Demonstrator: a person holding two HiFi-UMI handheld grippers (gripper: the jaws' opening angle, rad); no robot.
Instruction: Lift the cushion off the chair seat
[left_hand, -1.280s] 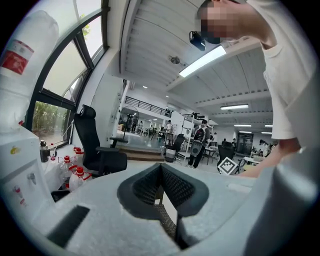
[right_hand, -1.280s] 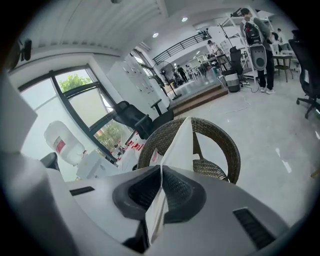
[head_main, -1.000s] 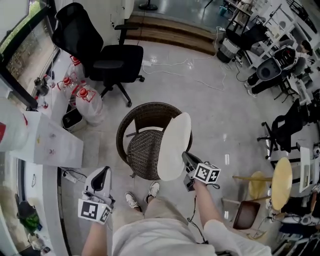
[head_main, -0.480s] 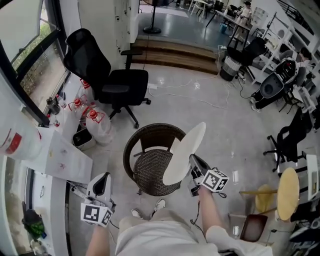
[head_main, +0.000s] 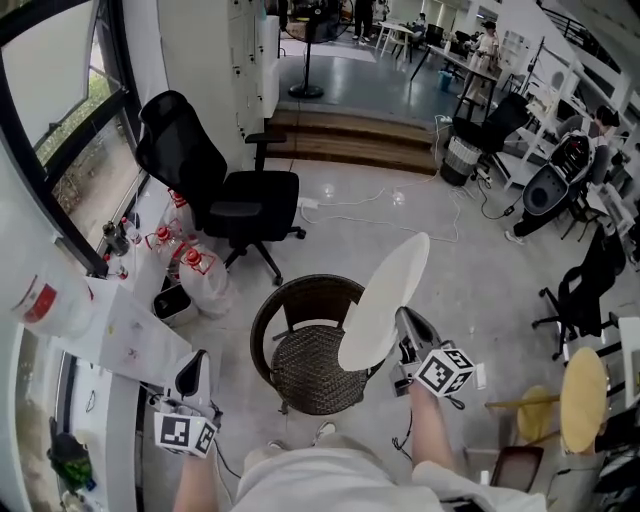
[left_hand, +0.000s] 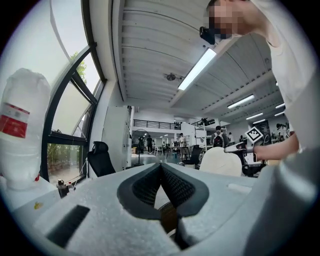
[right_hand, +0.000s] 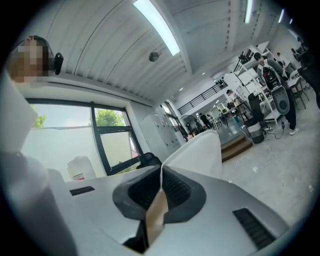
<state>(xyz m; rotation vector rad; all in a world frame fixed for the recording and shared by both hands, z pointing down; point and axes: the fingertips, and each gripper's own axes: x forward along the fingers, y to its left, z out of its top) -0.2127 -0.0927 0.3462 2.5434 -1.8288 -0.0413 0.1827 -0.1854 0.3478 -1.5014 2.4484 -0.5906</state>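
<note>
Head view: cushion (head_main: 385, 300) is a thin, flat, off-white disc with a smooth matte face and a clean rounded edge; it shows as a long oval because it stands tilted on edge. It is off the seat, held in the air over the right side of the wicker chair (head_main: 310, 370), with its lower edge nearest the person and its upper edge leaning away over the glossy pale floor (head_main: 480, 270). Right gripper (head_main: 405, 330) grips its lower right rim. Right gripper view: right gripper's (right_hand: 161, 172) dark ribbed pads are pressed together on the cushion's (right_hand: 200, 150) thin edge, and a tan strip shows in the pinch below it. The chair is round, of dark brown woven cane with a tight basket-weave seat, now bare, and a curved low back. Left gripper (head_main: 193, 365) is well apart from both, low at the person's left. Left gripper view: left gripper's (left_hand: 161, 172) ribbed pads meet with nothing between them, and the cushion (left_hand: 220, 162) shows pale at the right beyond them. A black office chair (head_main: 230, 190) stands behind the wicker one
</note>
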